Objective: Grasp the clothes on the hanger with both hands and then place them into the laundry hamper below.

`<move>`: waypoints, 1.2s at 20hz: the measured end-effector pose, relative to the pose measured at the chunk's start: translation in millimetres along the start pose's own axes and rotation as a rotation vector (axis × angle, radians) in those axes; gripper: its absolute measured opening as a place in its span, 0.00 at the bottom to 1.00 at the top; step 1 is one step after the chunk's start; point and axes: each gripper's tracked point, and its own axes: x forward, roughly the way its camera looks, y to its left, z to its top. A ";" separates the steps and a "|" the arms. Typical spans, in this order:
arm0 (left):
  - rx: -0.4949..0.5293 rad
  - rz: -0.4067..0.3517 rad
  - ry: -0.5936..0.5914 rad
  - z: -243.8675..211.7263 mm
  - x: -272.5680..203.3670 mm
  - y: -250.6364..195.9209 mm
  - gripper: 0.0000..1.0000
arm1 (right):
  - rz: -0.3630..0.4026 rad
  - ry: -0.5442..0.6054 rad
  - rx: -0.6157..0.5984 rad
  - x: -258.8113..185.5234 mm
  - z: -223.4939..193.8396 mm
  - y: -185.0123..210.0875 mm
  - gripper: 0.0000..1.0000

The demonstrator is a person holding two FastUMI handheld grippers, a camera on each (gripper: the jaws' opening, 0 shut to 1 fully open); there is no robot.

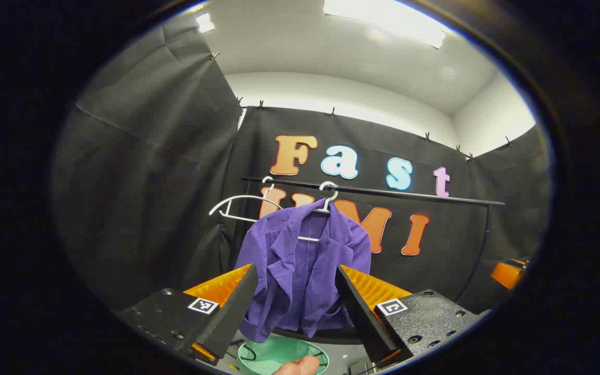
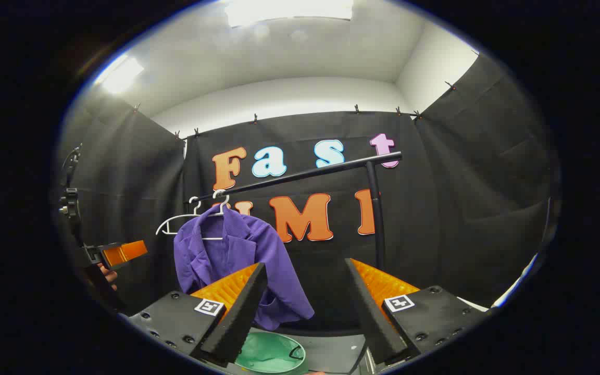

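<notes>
Ribbed pads gape wide on both tools, nothing between them. The left gripper (image 1: 296,302) is lined up square on the purple shirt (image 1: 305,265), which hangs on a white hanger (image 1: 326,200) from the black rail (image 1: 383,191), well short of any touch. The right gripper (image 2: 304,302) sits off to the side, the shirt (image 2: 237,260) showing past its left finger, so it risks pinching a mere edge of cloth. Pull unevenly and I reckon the hanger could come off the rail with the shirt, or knock the spare empty hanger (image 1: 232,205) beside it. The green hamper (image 1: 279,357) waits right below. The left gripper view catches a fingertip at the hamper's rim; the right gripper view gives the rail's upright post (image 2: 377,219) and the other gripper (image 2: 117,253) out left, held in a hand.
</notes>
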 end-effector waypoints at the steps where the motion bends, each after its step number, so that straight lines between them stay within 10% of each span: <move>1: 0.005 -0.005 -0.002 -0.1 -0.1 -2.4 0.95 | -0.004 -0.005 0.001 -1.4 0.7 -2.3 0.96; 24: 0.029 -0.017 0.013 -1.7 -20.1 -4.9 0.92 | -0.013 -0.007 -0.003 -16.4 -4.1 -3.6 0.98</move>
